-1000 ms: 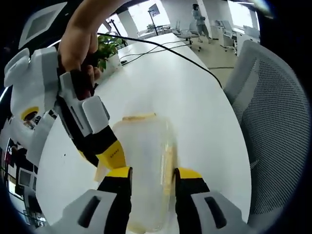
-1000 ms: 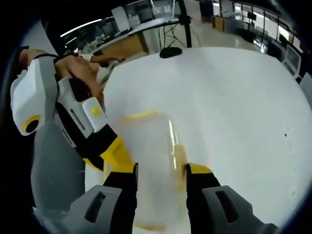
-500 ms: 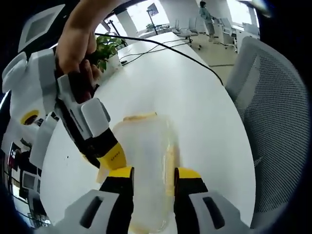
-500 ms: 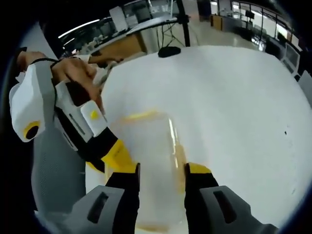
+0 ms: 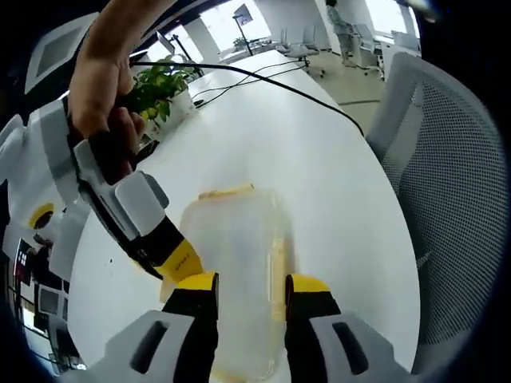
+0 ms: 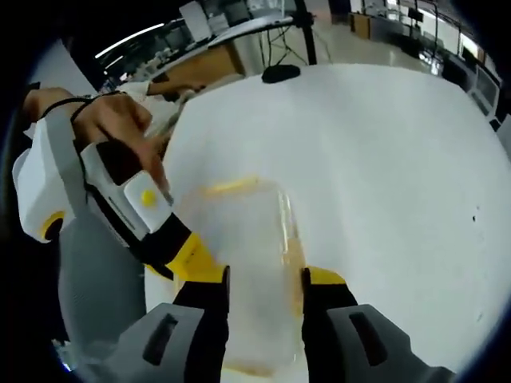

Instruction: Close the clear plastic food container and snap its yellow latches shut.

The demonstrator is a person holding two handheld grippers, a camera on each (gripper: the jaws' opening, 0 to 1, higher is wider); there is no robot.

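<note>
The clear plastic food container [image 5: 235,239] lies lid-up on the white table [image 5: 319,159]. One yellow latch [image 5: 226,191] sits at its far end and another [image 5: 278,263] runs along its right side. My left gripper [image 5: 251,291] is open, its jaws low over the near part of the lid. My right gripper [image 5: 182,259], held by a hand, comes in from the left with its yellow tip at the container's left edge. In the right gripper view the container [image 6: 243,239] lies under the open right gripper [image 6: 265,287], and the left gripper [image 6: 192,254] touches its left edge.
A grey mesh chair [image 5: 455,199] stands close at the table's right edge. A potted plant [image 5: 156,88] and a black cable [image 5: 263,76] lie farther back. The right gripper view has a dark object [image 6: 279,73] on the far table and a chair [image 6: 88,279] at left.
In each view the other gripper and its hand have shifted slightly left and down, its tip staying by the container's left edge. The container has not moved.
</note>
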